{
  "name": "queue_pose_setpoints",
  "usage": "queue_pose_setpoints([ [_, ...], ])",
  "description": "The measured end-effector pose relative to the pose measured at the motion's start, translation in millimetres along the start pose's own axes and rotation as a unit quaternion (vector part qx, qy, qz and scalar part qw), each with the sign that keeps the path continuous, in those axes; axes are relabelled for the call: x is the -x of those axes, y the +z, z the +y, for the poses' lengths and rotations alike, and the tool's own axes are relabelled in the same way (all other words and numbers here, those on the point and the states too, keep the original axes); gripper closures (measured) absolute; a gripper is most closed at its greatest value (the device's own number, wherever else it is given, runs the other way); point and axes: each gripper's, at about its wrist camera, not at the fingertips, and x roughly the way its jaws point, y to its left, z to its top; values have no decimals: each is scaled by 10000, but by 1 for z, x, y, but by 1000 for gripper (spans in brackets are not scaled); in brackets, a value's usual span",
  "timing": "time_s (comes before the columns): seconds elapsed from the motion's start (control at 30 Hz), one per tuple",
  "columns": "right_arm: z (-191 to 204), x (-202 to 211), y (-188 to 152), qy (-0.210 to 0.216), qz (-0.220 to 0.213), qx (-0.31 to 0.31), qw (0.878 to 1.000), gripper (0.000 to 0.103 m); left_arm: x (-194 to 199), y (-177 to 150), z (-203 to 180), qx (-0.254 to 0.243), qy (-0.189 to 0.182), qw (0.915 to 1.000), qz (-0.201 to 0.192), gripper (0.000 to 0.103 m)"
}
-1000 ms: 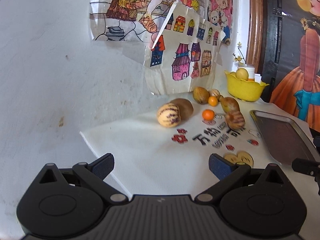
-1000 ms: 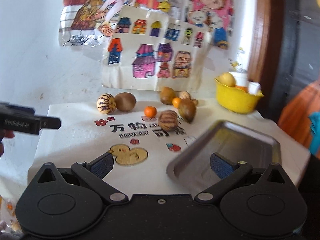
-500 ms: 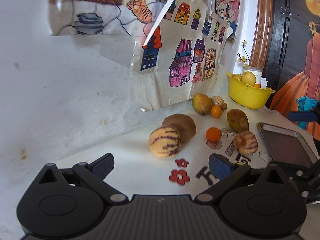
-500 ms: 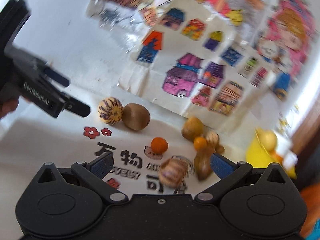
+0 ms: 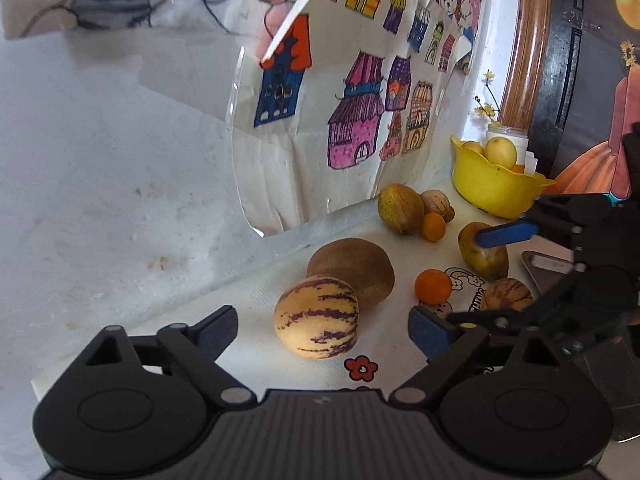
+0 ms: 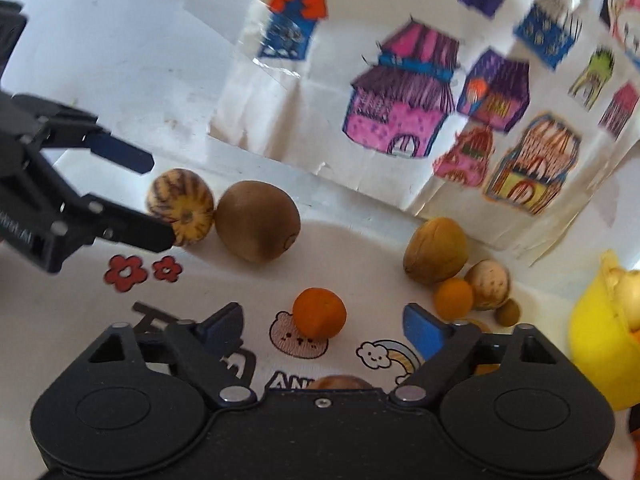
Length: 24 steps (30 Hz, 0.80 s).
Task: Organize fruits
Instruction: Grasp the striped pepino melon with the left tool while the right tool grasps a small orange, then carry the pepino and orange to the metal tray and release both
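My left gripper [image 5: 322, 326] is open, its fingers on either side of a yellow purple-striped melon [image 5: 316, 322], not touching it. A brown kiwi [image 5: 352, 270] lies against the melon behind it. My right gripper [image 6: 322, 322] is open just in front of a small orange [image 6: 319, 312]. In the right wrist view the striped melon [image 6: 182, 208] and kiwi [image 6: 258, 220] lie at left with the left gripper [image 6: 158, 200] open around the melon. A second striped fruit [image 5: 506, 294], a brown-yellow fruit [image 5: 482, 252] and the orange [image 5: 433, 287] lie right of the kiwi.
A yellow bowl [image 5: 494, 188] with fruit stands at the back right. A metal tray [image 5: 548, 264] lies at right, partly hidden by the right gripper. A cluster of small fruits [image 6: 452, 272] sits near the wall with drawings [image 6: 404, 116]. A printed white cloth [image 5: 256, 344] covers the table.
Both grippers have moved forward toward the fruit. The left one now straddles the striped melon. The right one swung left off the tray and closed in on the small orange.
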Motion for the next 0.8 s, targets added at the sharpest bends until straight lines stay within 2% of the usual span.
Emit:
queue_pose_setpoints([
  [0.27, -11, -21, -2, 320, 135, -408, 9986, 44, -17, 0, 0, 20, -148, 9998, 137, 27],
  [0.33, -12, -22, -2, 393, 107, -473, 9980, 48, -18, 0, -1, -6, -116, 9999, 115, 29],
  [0.37, -12, -22, -2, 432, 100, -508, 9977, 53, -18, 0, -1, -2, -107, 9999, 101, 31],
  [0.57, -12, -23, -3, 438, 27, -633, 9970, 67, -16, 1, 1, 51, -1, 10000, 70, 46],
  [0.8, -4, -15, -7, 397, -134, -686, 9968, 68, -10, -2, -1, 22, 109, 9999, 38, 50],
])
